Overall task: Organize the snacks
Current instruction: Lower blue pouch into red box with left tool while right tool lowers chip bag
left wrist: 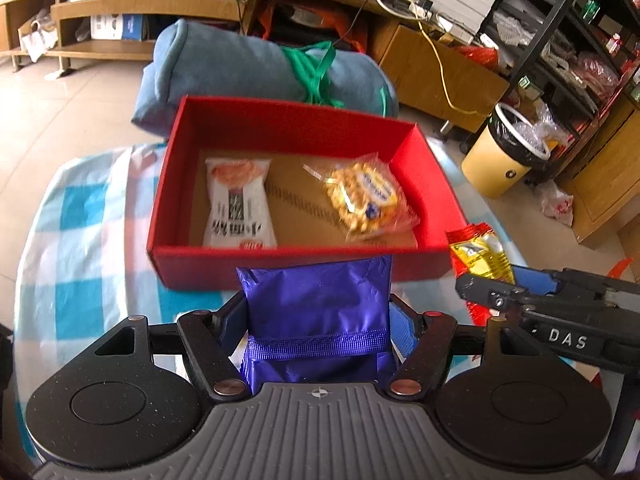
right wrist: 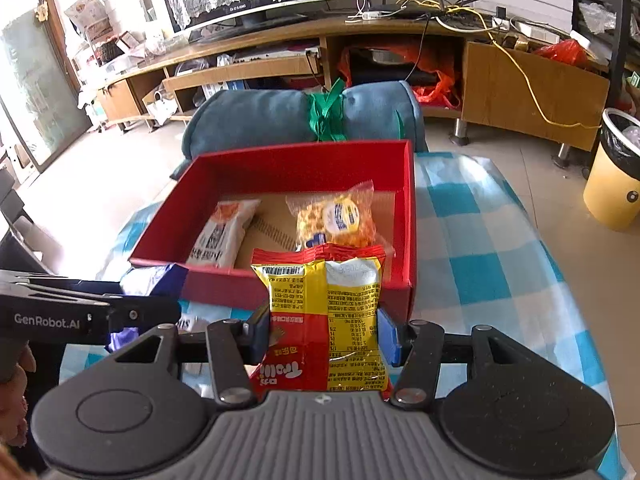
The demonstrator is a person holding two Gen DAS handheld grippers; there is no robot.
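- Purple packet (left wrist: pixel 318 312) sits pinched upright in the left tool (left wrist: pixel 318 320), its lower end hidden behind the tool body.
- Red-and-yellow packet (right wrist: pixel 324 312) is likewise clamped in the right tool (right wrist: pixel 322 332), printed back facing out.
- Both hang just short of the red box (left wrist: pixel 224 264), probably headed for it.
- Inside lie a white packet (left wrist: pixel 238 204) and a yellow snack bag (left wrist: pixel 366 196), apart on the cardboard floor.
- Checked cloth (left wrist: pixel 80 220) covers the worktop; its near edge is cut off.
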